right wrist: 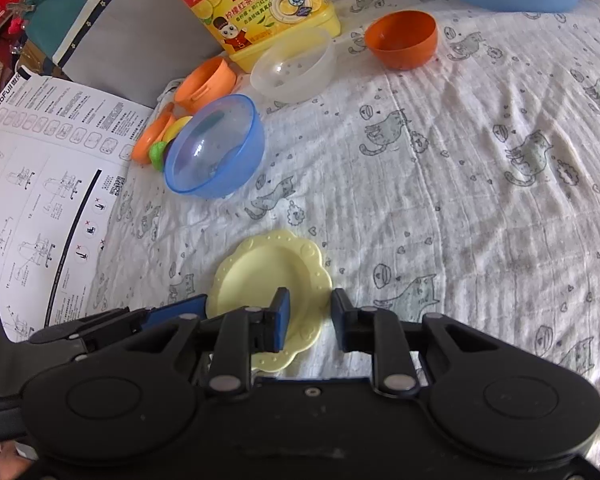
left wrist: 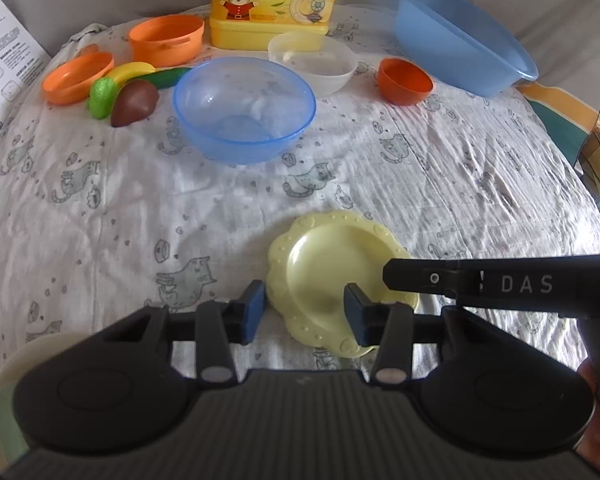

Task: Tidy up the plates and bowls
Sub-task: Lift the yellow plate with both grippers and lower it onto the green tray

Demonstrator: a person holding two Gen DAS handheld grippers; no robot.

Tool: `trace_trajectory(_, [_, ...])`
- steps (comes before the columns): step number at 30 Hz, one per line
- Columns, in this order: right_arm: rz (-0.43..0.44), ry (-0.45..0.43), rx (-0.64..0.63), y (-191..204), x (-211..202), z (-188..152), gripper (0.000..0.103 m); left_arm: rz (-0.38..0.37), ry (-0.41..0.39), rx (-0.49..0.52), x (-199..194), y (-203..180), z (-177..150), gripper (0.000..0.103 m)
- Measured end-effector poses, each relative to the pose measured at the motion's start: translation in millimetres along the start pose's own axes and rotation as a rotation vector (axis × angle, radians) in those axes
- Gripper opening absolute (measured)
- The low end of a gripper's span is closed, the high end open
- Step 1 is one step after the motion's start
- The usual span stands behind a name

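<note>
A pale yellow scalloped plate (left wrist: pixel 332 272) lies flat on the cat-print cloth, near me. My left gripper (left wrist: pixel 304 312) is open, its jaws straddling the plate's left rim. My right gripper (right wrist: pixel 310 320) is open too, its jaws straddling the plate's (right wrist: pixel 260 280) right rim; its finger shows in the left wrist view (left wrist: pixel 480 282) over the plate. Further back stand a clear blue bowl (left wrist: pixel 244 108), a translucent white bowl (left wrist: pixel 316 62), a small orange bowl (left wrist: pixel 404 80), an orange dish (left wrist: pixel 78 76) and an orange pot (left wrist: pixel 166 38).
A large blue basin (left wrist: pixel 464 36) sits at the back right. A yellow detergent jug (left wrist: pixel 272 0) stands at the back centre. Toy fruit and vegetables (left wrist: pixel 128 92) lie by the orange dish. A printed instruction sheet (right wrist: pixel 40 168) lies at the left edge.
</note>
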State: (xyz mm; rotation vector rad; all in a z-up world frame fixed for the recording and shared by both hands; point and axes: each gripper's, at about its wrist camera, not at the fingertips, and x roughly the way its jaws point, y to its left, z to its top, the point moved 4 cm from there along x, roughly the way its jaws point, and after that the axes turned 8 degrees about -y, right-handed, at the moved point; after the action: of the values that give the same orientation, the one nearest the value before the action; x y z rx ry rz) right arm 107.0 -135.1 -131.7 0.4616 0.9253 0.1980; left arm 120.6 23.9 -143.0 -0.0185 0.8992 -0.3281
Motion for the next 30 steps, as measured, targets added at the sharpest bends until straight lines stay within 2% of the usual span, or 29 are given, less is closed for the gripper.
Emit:
trace_trajectory(6, [-0.031,0.004,-0.006,7.0,-0.7,1.0,0.024,0.031,-0.004,0.008,-1.0,-5.3,0.6,0.040])
trace_trajectory(7, [-0.034,0.003,-0.005,7.7,-1.8,1.3,0.027,0.028,-0.003,0.002,-2.2,-5.5,0.9,0.039])
trace_trajectory(13, [-0.045,0.001,0.005,5.2,-10.4,2.8,0.027,0.017,-0.019,0.002,-11.1,-10.4,1.8,0.037])
trace_trajectory(30, [-0.014,-0.053,-0.025,31.3,-49.9,7.7,0.027,0.029,-0.086,-0.035,-55.7,-7.6,8.1,0.037])
